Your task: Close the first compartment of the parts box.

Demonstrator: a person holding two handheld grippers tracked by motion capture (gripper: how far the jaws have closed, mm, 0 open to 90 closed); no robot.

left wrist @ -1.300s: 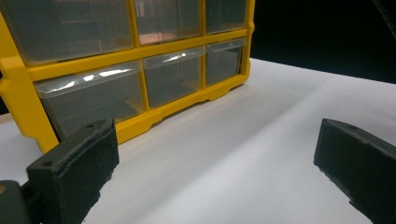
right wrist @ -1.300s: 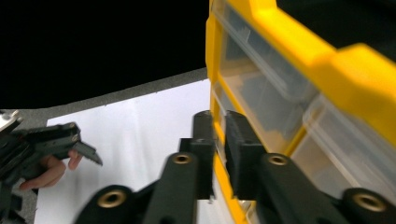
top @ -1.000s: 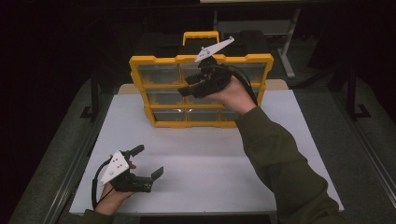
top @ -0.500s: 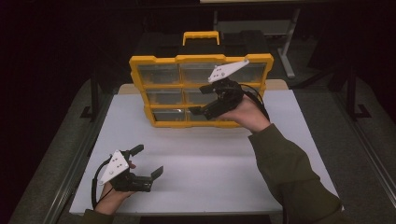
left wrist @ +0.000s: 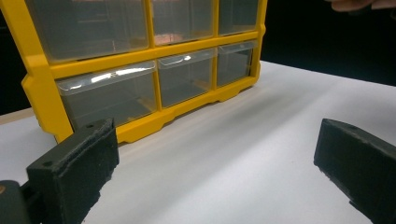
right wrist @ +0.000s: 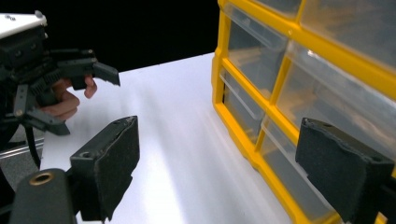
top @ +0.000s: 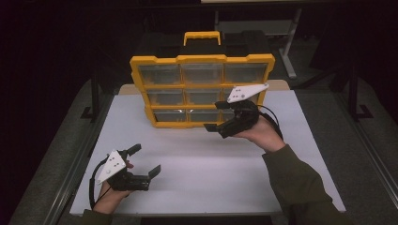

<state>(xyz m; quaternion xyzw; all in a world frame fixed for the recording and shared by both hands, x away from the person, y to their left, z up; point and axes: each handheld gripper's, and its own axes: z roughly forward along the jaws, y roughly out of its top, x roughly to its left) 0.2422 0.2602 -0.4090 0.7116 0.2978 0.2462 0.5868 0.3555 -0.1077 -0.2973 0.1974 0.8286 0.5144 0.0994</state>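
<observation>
High view: right claw lowered from the top row of the organizer to its bottom row.

A second ago the right claw sat high against the upper drawers; half a second ago it was level with the middle row; now it hangs in front of the bottom right drawer, just off the table. Its jaws have just been opening and stand apart with nothing between them; right gripper view shows the organizer face beside the right-hand pad, whether touching cannot be told. The organizer stands upright at the far middle of the table, unmoved. The left claw is unchanged at the near left corner, jaws apart and empty, well apart from the organizer.
</observation>
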